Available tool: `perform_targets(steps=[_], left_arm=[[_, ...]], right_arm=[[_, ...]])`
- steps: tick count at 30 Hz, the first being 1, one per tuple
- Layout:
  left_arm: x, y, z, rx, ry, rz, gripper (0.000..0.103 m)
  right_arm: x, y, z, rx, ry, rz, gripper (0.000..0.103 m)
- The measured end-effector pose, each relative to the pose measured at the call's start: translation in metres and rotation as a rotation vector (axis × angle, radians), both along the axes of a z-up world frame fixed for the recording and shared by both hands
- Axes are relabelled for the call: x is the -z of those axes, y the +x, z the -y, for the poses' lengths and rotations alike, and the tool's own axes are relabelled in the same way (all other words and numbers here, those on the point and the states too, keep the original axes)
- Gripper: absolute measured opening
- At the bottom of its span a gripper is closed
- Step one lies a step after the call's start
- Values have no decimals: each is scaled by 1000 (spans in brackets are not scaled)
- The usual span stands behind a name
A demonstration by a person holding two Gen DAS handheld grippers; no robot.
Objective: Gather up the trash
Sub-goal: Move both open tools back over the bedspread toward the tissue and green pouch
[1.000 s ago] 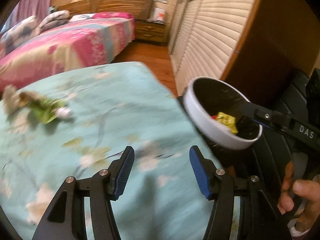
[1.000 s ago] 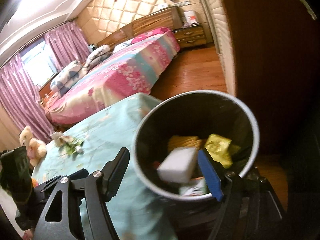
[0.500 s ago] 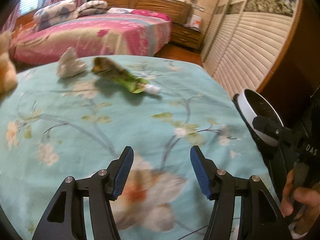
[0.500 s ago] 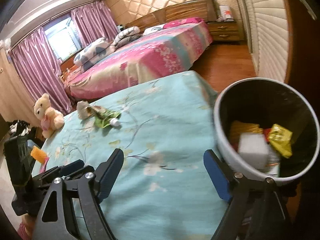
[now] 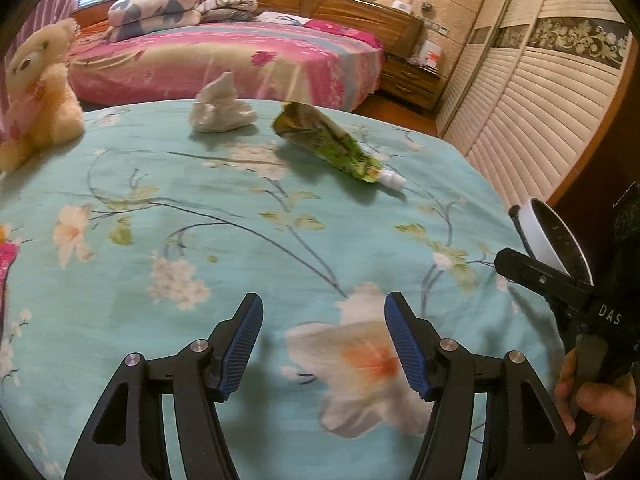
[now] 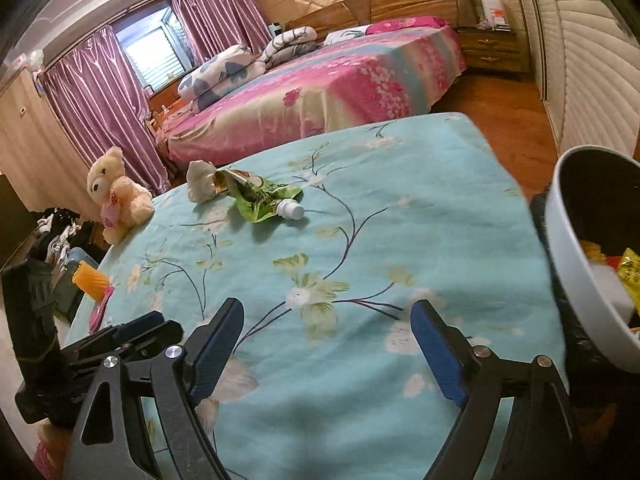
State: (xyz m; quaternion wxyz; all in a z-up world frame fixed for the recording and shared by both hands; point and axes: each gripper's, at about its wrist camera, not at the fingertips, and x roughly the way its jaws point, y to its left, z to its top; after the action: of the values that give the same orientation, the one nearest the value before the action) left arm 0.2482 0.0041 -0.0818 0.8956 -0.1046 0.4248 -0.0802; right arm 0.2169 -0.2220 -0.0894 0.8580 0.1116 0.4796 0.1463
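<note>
A crumpled white tissue (image 5: 221,106) and a green squeeze pouch with a white cap (image 5: 332,145) lie at the far side of the teal flowered tablecloth (image 5: 240,240). Both show in the right wrist view, tissue (image 6: 200,182) and pouch (image 6: 262,198). A white trash bin (image 6: 576,280) with wrappers inside stands off the table's right edge; its rim shows in the left wrist view (image 5: 538,232). My left gripper (image 5: 323,320) is open and empty over the near tablecloth. My right gripper (image 6: 327,328) is open and empty, left of the bin.
A cream teddy bear (image 5: 36,92) sits at the table's left edge. An orange ridged item (image 6: 89,280) lies by the left edge. A pink bed (image 6: 320,84) stands beyond the table, slatted wardrobe doors (image 5: 540,112) to the right.
Both grippers swung left from the bin toward the table. A white item seen at the right gripper's fingers over the bin a second ago now lies inside. The tissue and pouch look nearer.
</note>
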Motion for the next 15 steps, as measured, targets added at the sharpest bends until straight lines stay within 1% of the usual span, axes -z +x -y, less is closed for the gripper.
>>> perform_targets(steps=[4,10,15], left_arm=[[2,4,-13,-26,3,-7,64],[1,13,-27,-63,36,-2,64],[1,26,-37,-93,65,7,69]], right_arm=[[5,6,-9,-13,4,-9,87],[9,13,-26,-51,-3,-13,87],[11,24,-40,-79,-1,-12,88]])
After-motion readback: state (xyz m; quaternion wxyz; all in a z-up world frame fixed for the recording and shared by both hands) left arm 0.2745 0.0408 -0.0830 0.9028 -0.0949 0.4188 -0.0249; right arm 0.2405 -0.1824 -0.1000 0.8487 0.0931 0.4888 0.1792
